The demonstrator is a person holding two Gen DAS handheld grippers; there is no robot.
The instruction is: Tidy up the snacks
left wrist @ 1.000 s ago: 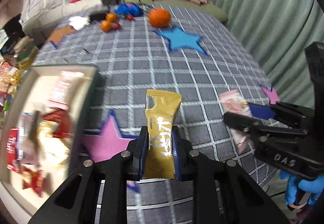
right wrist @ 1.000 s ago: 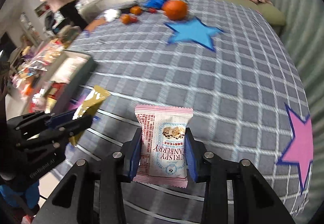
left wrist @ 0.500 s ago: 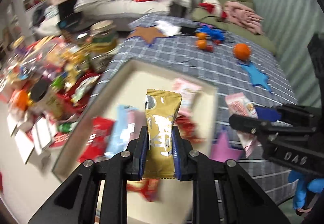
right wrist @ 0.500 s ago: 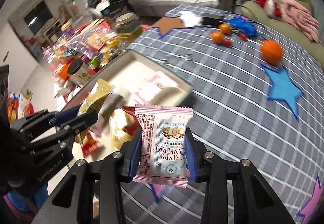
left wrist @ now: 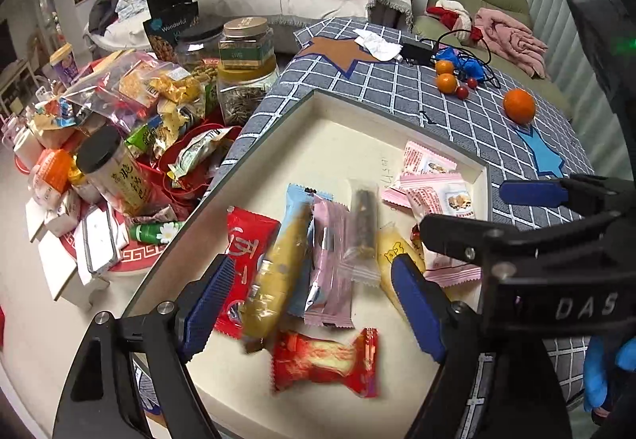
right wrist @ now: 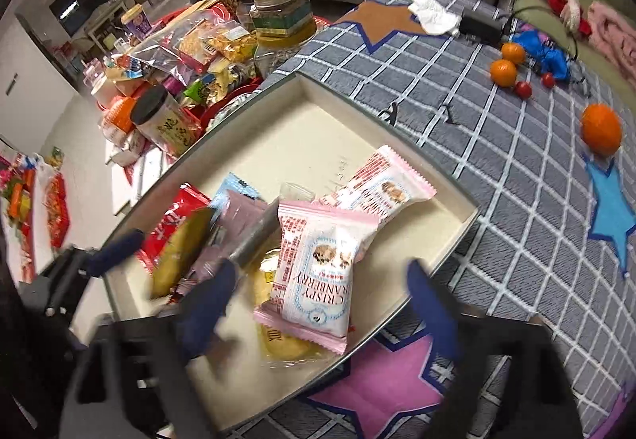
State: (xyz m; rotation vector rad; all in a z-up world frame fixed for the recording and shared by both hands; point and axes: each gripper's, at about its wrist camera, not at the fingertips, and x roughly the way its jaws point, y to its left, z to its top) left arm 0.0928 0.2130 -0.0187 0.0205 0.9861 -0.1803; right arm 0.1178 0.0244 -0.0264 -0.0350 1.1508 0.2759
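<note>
Both our grippers have just been opening over the tray [left wrist: 483, 176], so the gold packet [left wrist: 274, 272] drops between the spread left gripper [left wrist: 314, 304] and the cranberry packet [right wrist: 318, 272] between the spread right gripper [right wrist: 318, 304]; release in hand, next we fetch more snacks.

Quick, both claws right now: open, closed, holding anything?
Left claw: open, jaws just opened; blurred gold foil snack packet loose between them.
Right claw: open, jaws just opened; pink-and-white cranberry crisp packet released over the cream tray.

Both wrist views look steeply down, close over tray [left wrist: 483, 176] [right wrist: 469, 216]; shared: tray, checked cloth [left wrist: 397, 89] [right wrist: 457, 89].
</note>
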